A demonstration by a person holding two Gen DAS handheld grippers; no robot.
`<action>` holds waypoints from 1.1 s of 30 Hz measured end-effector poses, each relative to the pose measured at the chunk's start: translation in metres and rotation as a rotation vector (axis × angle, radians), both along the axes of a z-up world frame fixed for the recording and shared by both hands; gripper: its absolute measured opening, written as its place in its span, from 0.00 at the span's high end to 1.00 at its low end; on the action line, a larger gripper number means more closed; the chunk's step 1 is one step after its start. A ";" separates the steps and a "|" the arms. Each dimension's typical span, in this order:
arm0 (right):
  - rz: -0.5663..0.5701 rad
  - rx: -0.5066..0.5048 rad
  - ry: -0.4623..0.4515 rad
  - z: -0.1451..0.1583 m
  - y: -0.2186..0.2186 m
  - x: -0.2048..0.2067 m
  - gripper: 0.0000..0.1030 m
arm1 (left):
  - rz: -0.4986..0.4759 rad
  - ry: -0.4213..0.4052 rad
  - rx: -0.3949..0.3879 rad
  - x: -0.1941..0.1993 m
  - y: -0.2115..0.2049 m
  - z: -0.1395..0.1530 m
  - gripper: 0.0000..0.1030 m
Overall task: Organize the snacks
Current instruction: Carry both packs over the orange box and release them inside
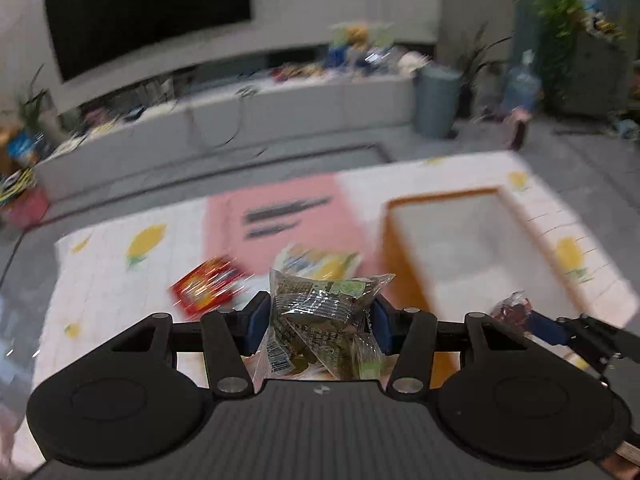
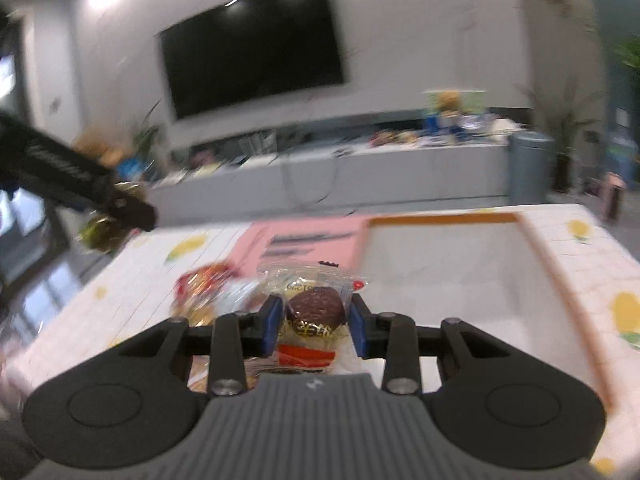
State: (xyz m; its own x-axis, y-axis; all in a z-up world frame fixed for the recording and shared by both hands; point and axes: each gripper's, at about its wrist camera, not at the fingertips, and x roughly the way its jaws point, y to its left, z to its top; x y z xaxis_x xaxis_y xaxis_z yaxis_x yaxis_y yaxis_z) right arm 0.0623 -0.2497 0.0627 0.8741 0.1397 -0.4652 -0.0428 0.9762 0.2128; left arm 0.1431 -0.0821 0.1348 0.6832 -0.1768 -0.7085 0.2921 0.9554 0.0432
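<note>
Green crinkled snack packet (image 1: 324,312), clamped.

Left gripper (image 1: 320,322) clamps green packet (image 1: 324,320) between blue pads (image 1: 256,320), held above table. Below: lemon-print cloth (image 1: 108,280), pink sheet (image 1: 280,216), red packet (image 1: 206,286), orange-rimmed box (image 1: 404,248) at right. Right gripper (image 1: 532,320) at right edge, dark snack (image 1: 512,310) in it. TV (image 1: 148,12) behind, blurred.

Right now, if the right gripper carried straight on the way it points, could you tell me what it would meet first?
Probably the white box with the orange rim. The right gripper, shut on a chocolate snack packet, points down toward the box's near left corner; blur leaves depth uncertain, and the pink sheet lies beyond.
</note>
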 end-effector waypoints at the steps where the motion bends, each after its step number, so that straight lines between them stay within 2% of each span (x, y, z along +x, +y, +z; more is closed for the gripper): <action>1: -0.040 0.005 -0.001 0.002 -0.014 -0.006 0.67 | -0.020 -0.011 -0.012 -0.003 -0.009 0.003 0.42; 5: -0.133 0.009 0.026 -0.002 -0.050 -0.019 0.67 | -0.101 -0.020 -0.061 -0.013 -0.046 -0.005 0.42; 9: -0.160 -0.005 0.061 -0.006 -0.064 -0.022 0.67 | -0.172 0.032 -0.113 -0.013 -0.081 -0.030 0.42; 12: -0.194 -0.009 0.060 -0.007 -0.070 -0.022 0.67 | -0.225 0.059 -0.101 -0.010 -0.108 -0.055 0.42; 15: -0.206 0.014 0.058 -0.010 -0.084 -0.026 0.67 | -0.234 0.084 -0.074 -0.001 -0.129 -0.081 0.42; 18: -0.221 0.047 0.052 -0.012 -0.094 -0.029 0.67 | -0.214 0.118 -0.061 0.003 -0.133 -0.098 0.42; 22: -0.218 0.074 0.054 -0.018 -0.101 -0.028 0.67 | -0.162 0.116 -0.008 0.006 -0.132 -0.111 0.42; 28: -0.223 0.093 0.084 -0.025 -0.098 -0.014 0.67 | -0.139 0.144 -0.036 0.011 -0.129 -0.121 0.41; 32: -0.219 0.077 0.084 -0.026 -0.095 -0.011 0.67 | -0.139 0.157 -0.039 0.008 -0.129 -0.124 0.26; 33: -0.218 0.075 0.087 -0.027 -0.094 -0.009 0.67 | -0.140 0.150 -0.038 0.007 -0.128 -0.123 0.25</action>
State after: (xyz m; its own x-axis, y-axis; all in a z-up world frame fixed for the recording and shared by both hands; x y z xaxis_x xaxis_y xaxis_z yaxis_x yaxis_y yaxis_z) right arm 0.0529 -0.3437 0.0360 0.8447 -0.0111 -0.5352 0.1890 0.9416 0.2788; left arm 0.1500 -0.2101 0.0117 0.5370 -0.2913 -0.7917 0.4228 0.9050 -0.0462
